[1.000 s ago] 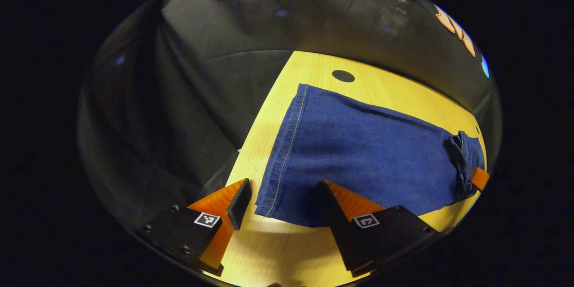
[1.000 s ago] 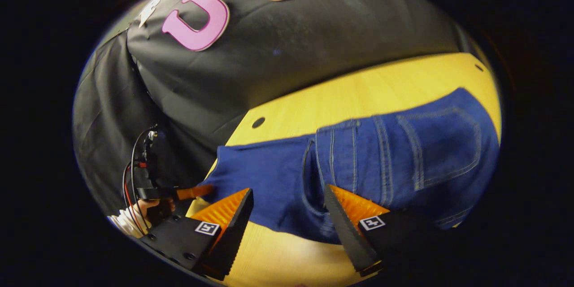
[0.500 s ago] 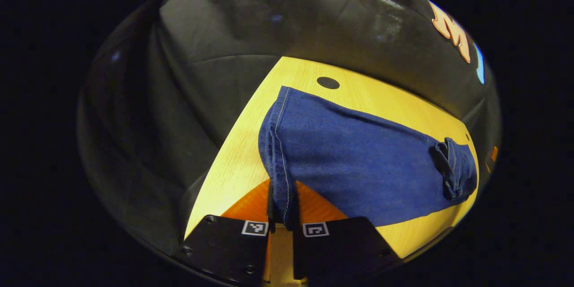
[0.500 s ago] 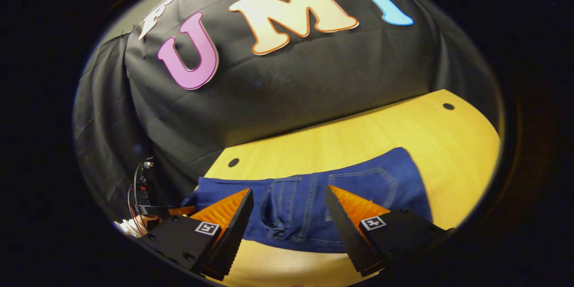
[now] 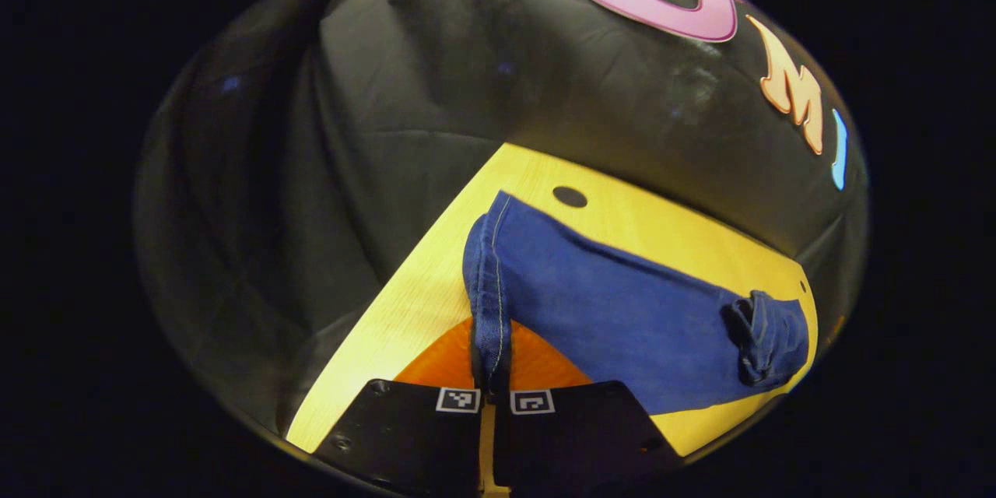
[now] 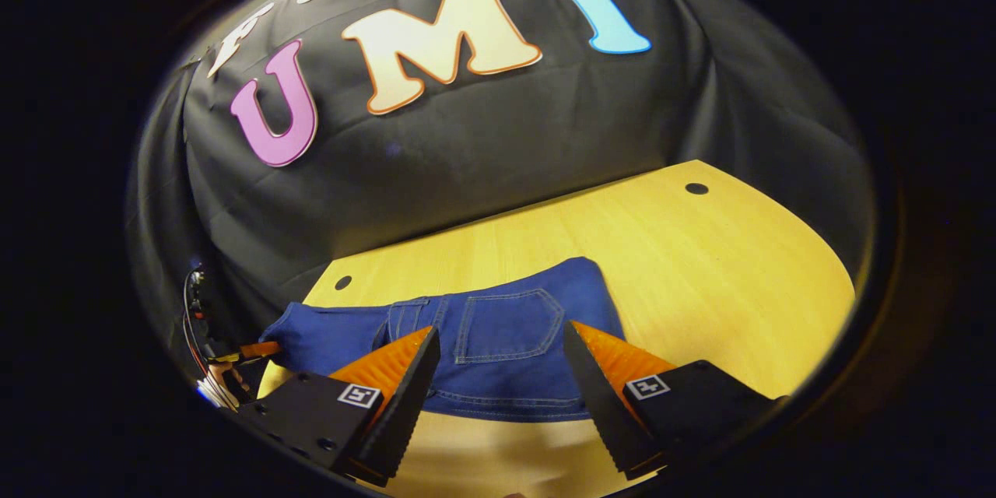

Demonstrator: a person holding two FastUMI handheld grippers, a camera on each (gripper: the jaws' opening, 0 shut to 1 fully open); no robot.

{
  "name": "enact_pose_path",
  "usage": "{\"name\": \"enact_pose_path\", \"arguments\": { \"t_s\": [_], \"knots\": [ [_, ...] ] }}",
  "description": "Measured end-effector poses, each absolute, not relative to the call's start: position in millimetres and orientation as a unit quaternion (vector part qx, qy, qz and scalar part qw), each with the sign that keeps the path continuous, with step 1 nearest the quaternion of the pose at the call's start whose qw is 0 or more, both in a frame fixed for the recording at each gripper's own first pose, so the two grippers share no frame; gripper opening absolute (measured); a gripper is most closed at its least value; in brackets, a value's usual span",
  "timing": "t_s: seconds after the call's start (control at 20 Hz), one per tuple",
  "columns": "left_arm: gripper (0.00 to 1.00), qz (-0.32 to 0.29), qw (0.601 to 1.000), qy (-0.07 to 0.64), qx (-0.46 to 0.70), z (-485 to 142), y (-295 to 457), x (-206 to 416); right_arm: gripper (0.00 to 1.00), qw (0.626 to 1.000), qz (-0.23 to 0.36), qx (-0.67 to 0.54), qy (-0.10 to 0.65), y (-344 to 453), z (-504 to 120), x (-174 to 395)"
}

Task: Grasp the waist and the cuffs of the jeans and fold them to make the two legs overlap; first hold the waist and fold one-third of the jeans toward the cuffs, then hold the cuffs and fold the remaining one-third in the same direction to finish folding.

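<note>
Blue jeans (image 5: 622, 311) lie lengthwise on the yellow wooden table (image 5: 420, 303). My left gripper (image 5: 490, 350) is shut on the stitched cuff edge (image 5: 484, 272), which rises off the table in a fold. The waist end (image 5: 766, 334) lies folded over at the far right. In the right gripper view the folded waist part with its back pocket (image 6: 510, 323) lies flat. My right gripper (image 6: 499, 329) hovers open over it, its fingers apart and holding nothing. The left gripper's orange finger (image 6: 257, 348) shows at the jeans' far end, with a hand (image 6: 222, 387) behind it.
The black cloth wall closes off the back and left of the table. Small dark holes (image 6: 696, 188) (image 6: 342, 282) mark the tabletop's far corners. Bare wood (image 6: 739, 280) stretches to the right of the jeans.
My left gripper closed on the cuff edge and lifted it. My right gripper drew back from the folded waist, staying open, so the jeans look smaller in its view.
</note>
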State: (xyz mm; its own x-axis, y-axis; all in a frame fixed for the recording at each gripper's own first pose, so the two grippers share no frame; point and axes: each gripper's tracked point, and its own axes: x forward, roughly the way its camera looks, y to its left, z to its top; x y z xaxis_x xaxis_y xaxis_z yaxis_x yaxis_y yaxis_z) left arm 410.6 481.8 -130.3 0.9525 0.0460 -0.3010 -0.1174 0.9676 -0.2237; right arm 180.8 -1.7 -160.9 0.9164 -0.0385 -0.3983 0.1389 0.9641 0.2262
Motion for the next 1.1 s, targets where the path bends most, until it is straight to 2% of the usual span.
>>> {"name": "enact_pose_path", "arguments": {
  "t_s": [0.35,0.6,0.65,0.7,0.9,1.1],
  "knots": [
    [0.0,-0.006,0.991,0.085,-0.108,-49.2,382.3,385.3,0.98,0.976,-0.046,0.134,0.166,-78.2,-124.7,168.8],
    [0.0,-0.037,0.996,0.055,-0.053,0.9,263.0,377.8,0.98,0.978,-0.021,0.095,0.187,-148.8,-127.4,152.4],
    [0.02,-0.05,0.996,0.049,-0.047,8.7,236.3,375.7,0.98,0.978,-0.017,0.087,0.189,-161.5,-127.6,150.2],
    [0.0,-0.065,0.996,0.045,-0.041,15.4,207.0,374.1,0.98,0.978,-0.014,0.082,0.191,-172.7,-127.5,147.0],
    [0.0,-0.122,0.991,0.062,-0.012,-3.0,93.0,368.7,0.98,0.978,-0.005,0.076,0.193,-205.8,-130.1,141.4],
    [0.0,-0.156,0.98,0.118,0.049,-76.7,6.3,357.5,0.98,0.976,0.005,0.077,0.204,-218.3,-146.1,136.2]
  ]
}}
